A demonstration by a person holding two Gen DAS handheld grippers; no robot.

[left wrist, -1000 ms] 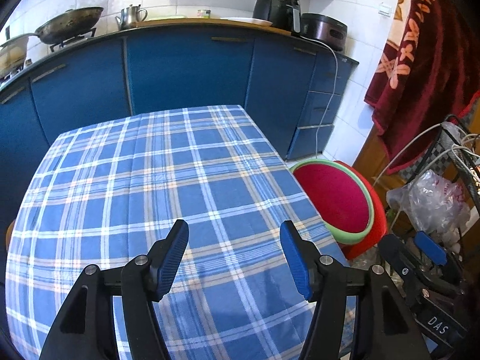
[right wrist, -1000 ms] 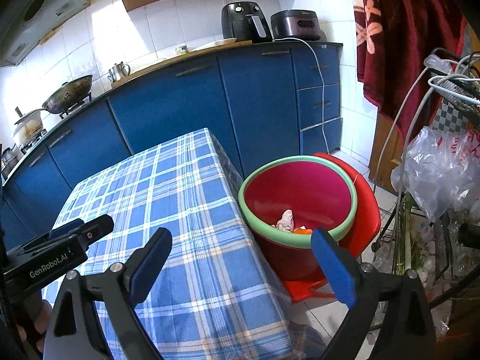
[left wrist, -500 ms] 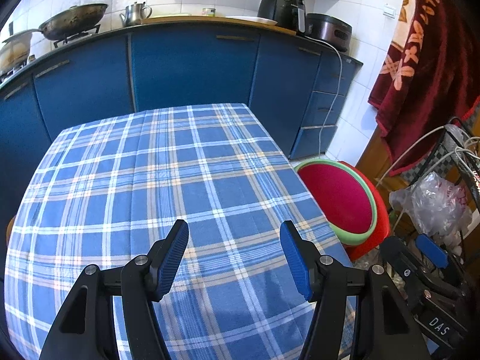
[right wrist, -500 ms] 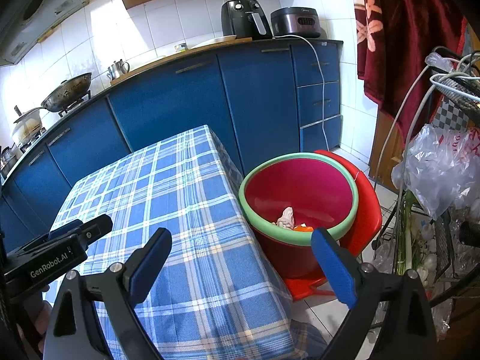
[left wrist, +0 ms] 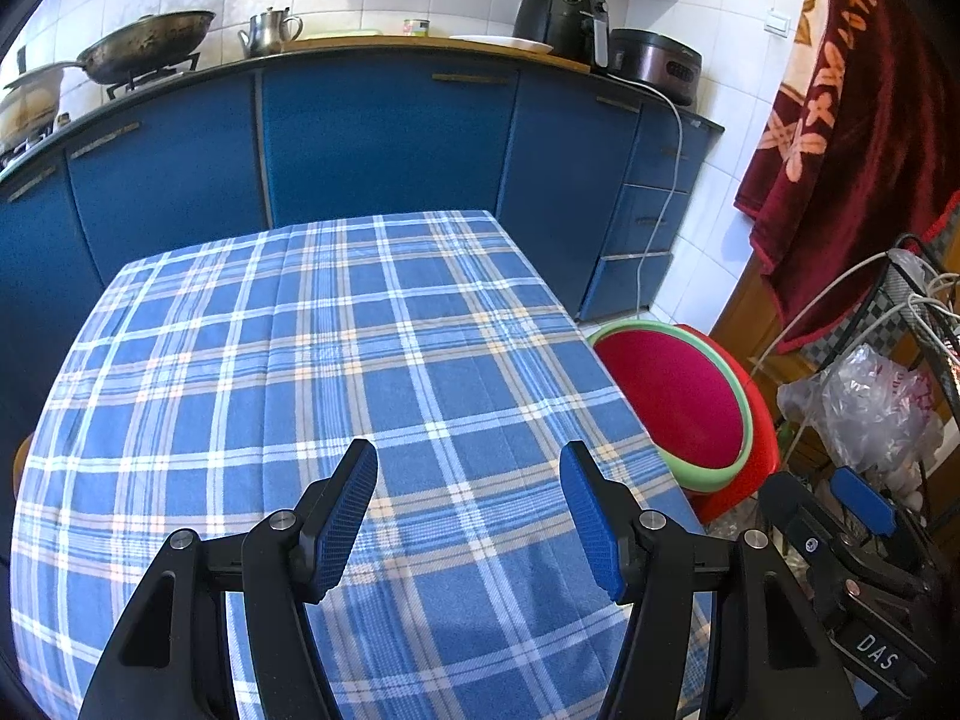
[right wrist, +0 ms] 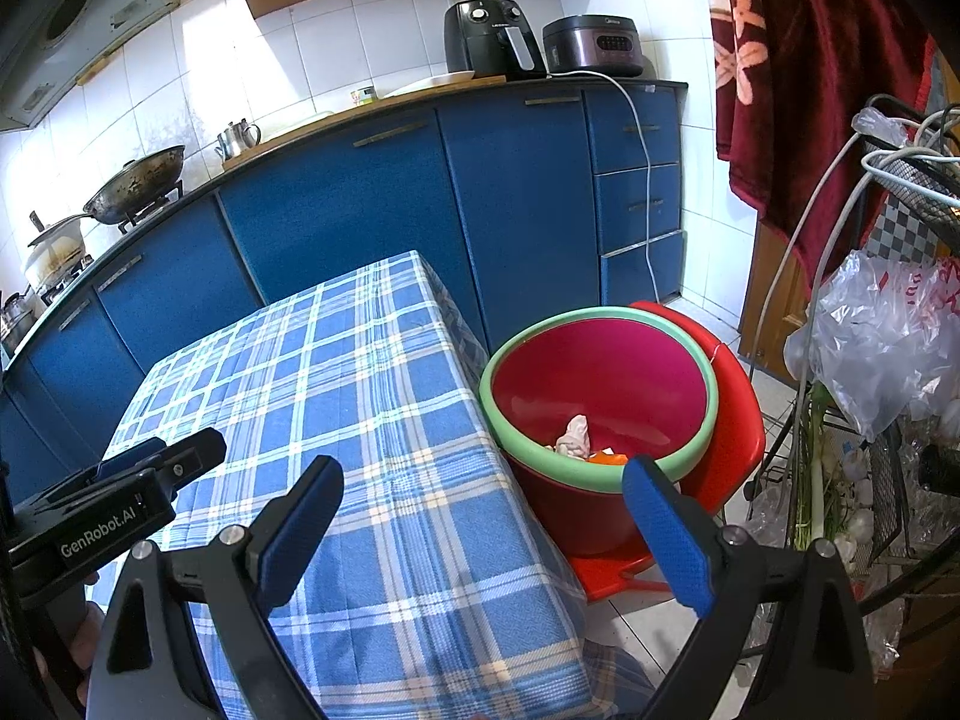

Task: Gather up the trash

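A red bucket with a green rim (right wrist: 600, 384) stands on a red stool beside the table's right edge; it also shows in the left wrist view (left wrist: 678, 396). Crumpled pale paper (right wrist: 573, 435) and an orange scrap (right wrist: 606, 457) lie in its bottom. My left gripper (left wrist: 468, 516) is open and empty over the blue plaid tablecloth (left wrist: 270, 360). My right gripper (right wrist: 486, 531) is open and empty, near the table's right edge and the bucket. No trash shows on the cloth.
Blue kitchen cabinets (left wrist: 384, 138) stand behind the table, with a wok (left wrist: 144, 48), kettle, air fryer (right wrist: 492, 36) and rice cooker on the counter. A wire rack with plastic bags (right wrist: 882, 336) and cables stands at the right. A dark red towel (left wrist: 840, 120) hangs above.
Both grippers have stayed open; the left view has tilted slightly upward and back, the right barely shifted. Nothing was picked up or dropped.
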